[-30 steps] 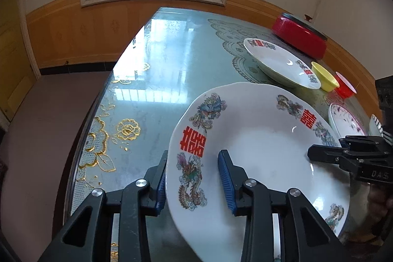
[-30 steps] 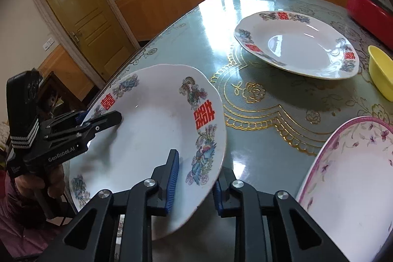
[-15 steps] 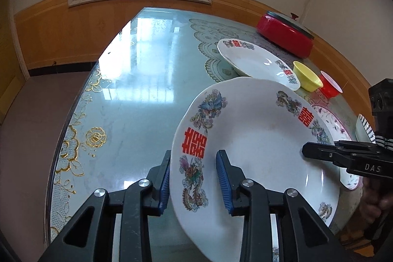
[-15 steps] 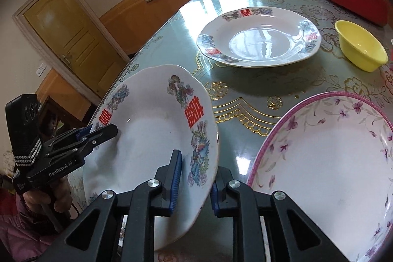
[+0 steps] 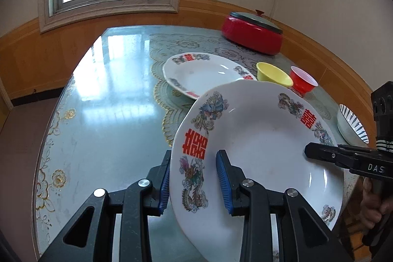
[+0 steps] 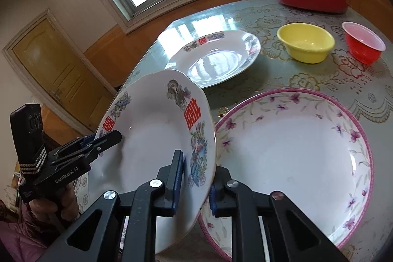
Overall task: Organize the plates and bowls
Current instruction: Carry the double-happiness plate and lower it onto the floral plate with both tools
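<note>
Glass-topped table [image 5: 118, 100] inspected: dragon plate [image 5: 265, 151] held clear above it, left gripper [image 5: 194, 178] and right gripper [image 6: 194, 178] each clamped on opposite rims, near pink-rimmed plate [image 6: 294, 139]; matching plate [image 6: 216, 58], yellow bowl [image 6: 305, 42], red bowl [image 6: 363, 42] beyond, unstacked.

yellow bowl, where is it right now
In the right wrist view the yellow bowl sits on the far table, between the dragon-print plate and the red cup.

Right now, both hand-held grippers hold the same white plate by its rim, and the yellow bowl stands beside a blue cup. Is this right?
Not quite. The cup beside the yellow bowl is red, as the right wrist view shows. Both hand-held grippers, left and right, do hold the same white plate by its rim.
</note>
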`<state>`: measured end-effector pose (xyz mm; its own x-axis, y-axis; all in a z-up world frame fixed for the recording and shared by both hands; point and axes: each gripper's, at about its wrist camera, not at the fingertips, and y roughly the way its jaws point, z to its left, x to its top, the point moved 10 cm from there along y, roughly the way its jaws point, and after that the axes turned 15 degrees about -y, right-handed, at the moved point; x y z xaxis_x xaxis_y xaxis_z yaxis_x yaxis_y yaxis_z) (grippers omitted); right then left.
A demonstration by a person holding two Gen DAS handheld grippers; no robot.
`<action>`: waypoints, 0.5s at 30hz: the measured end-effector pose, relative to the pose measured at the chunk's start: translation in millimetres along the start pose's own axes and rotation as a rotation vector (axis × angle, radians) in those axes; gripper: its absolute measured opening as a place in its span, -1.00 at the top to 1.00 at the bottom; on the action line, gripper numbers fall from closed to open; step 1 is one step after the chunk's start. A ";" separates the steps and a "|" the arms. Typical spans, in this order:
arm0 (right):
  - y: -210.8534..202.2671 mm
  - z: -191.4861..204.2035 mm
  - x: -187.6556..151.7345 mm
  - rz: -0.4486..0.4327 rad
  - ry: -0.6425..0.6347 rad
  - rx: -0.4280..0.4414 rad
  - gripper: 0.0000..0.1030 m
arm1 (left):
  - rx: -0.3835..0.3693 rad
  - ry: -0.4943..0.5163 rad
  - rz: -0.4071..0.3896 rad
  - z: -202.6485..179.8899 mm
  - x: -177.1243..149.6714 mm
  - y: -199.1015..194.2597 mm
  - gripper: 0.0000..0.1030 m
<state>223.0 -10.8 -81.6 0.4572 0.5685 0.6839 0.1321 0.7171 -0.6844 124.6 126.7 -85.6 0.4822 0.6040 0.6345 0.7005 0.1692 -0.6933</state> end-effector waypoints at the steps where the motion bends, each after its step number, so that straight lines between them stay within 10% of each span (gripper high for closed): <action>1: -7.2 -5.4 -1.9 -0.009 0.012 -0.013 0.67 | -0.009 0.018 0.001 -9.1 1.3 2.0 0.33; 15: -51.3 -87.0 -31.3 -0.015 0.134 -0.168 0.67 | -0.125 0.190 0.069 -126.8 -15.2 56.2 0.31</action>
<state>278.5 -100.5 -89.8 0.5652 0.4917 0.6624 0.2792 0.6416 -0.7144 223.3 28.3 -90.9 0.6131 0.4516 0.6482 0.7164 0.0279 -0.6971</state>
